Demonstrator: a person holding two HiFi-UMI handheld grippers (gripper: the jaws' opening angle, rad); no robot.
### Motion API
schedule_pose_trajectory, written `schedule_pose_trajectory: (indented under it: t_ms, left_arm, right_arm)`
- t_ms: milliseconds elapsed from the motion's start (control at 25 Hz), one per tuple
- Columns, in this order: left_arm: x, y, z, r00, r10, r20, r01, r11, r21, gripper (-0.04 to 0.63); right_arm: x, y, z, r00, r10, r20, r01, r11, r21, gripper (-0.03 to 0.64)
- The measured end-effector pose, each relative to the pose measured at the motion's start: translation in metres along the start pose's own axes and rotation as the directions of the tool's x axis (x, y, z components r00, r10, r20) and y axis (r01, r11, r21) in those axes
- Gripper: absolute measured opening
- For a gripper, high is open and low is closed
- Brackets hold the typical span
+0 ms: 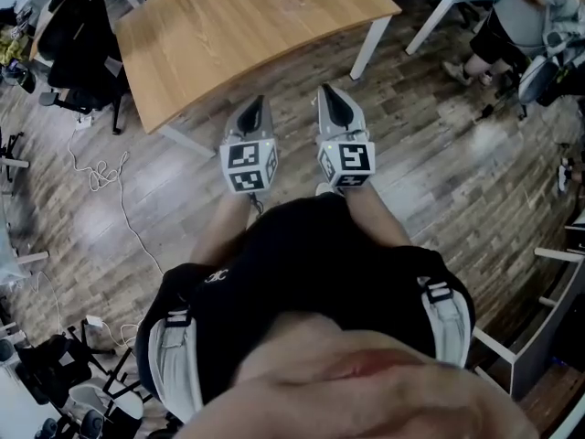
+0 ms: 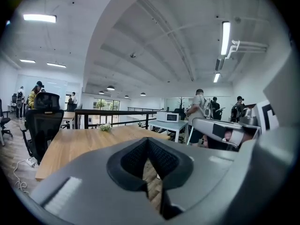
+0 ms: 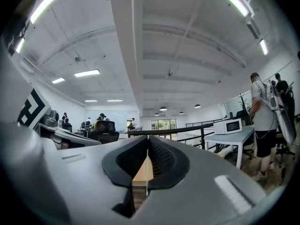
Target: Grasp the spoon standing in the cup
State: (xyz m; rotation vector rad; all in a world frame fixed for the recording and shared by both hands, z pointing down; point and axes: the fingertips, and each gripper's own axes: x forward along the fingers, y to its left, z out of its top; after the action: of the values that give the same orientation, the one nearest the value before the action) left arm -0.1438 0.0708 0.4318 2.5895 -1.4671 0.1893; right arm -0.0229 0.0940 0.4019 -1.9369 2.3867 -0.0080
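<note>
The grey left gripper (image 1: 256, 110) & right gripper (image 1: 329, 99) are held over wood-plank floor (image 1: 439, 172), ribbed black fingers (image 2: 133, 157) closed on nothing, near a curved-edge wooden worktop (image 1: 247, 26).

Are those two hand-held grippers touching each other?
Apart. The head view shows a strip of floor between the left hand-held gripper and the right hand-held gripper along their whole length.

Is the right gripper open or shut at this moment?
Shut. In the right gripper view the right gripper has its jaws pressed together, with nothing between them.
</note>
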Motion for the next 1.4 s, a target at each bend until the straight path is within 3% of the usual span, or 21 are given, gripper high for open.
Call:
schedule_pose_trajectory:
  t_ms: [600,840,1160,1400]
  left_arm:
    - [0.134,-0.073,0.033,0.998,0.053,0.031,-0.053,0.999,-0.006,0.012]
    - [0.169,-0.097,0.035,0.999,0.047,0.011,-0.048,0.999,0.019,0.012]
    - [0.213,-0.099,0.029,0.999,0.034,-0.004,-0.034,0.999,0.007,0.012]
    - [0.268,-0.08,0.04,1.0,0.015,-0.002,-0.015,1.0,0.003,0.012]
  right_arm:
    - [0.063,-0.145,0.018,0.996,0.086,0.035,-0.086,0.996,-0.005,0.008]
    - [0.074,-0.187,0.019,0.996,0.081,0.037,-0.082,0.996,0.031,0.008]
    - [0.099,-0.21,0.006,0.995,0.094,0.024,-0.095,0.995,0.033,0.008]
    - [0.153,-0.232,0.008,0.995,0.09,0.036,-0.091,0.996,0.024,0.008]
